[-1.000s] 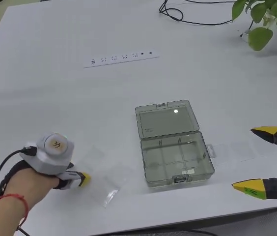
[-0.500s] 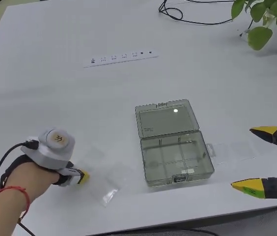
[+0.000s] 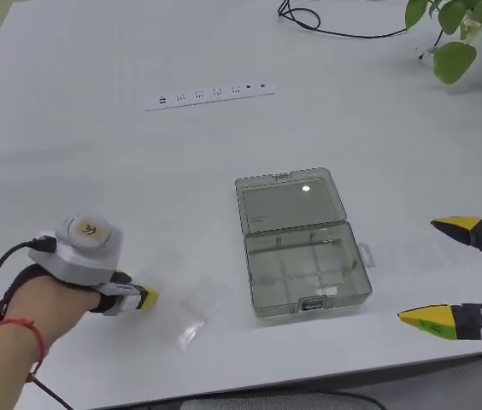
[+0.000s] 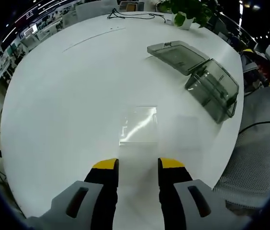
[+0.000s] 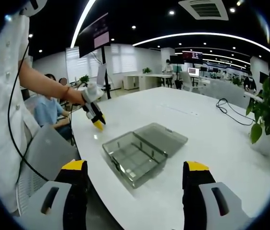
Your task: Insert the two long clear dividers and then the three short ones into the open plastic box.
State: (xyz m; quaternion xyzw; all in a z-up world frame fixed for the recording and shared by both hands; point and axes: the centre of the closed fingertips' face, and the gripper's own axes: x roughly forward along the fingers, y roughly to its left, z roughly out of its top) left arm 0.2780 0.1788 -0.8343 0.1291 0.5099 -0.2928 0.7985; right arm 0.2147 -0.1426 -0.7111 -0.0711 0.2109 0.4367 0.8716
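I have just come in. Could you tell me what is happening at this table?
A person works at a white table with two hand-held grippers. The open plastic box lies in the middle, its lid laid back behind it. The left gripper, jaws open, points at clear dividers lying on the table just ahead of it. The right gripper hovers wide open to the right of the box. Neither gripper holds anything.

Cut off at the head view's right edge: the right gripper (image 3: 439, 271) behind its two yellow-tipped jaws, and the potted plant (image 3: 459, 34) in the top corner. Cannot count the clear dividers (image 3: 191, 329) beside the left gripper (image 3: 143, 298), nearly lost against the white table (image 3: 96, 171). Too small to read: the markings on the power strip (image 3: 211, 94).
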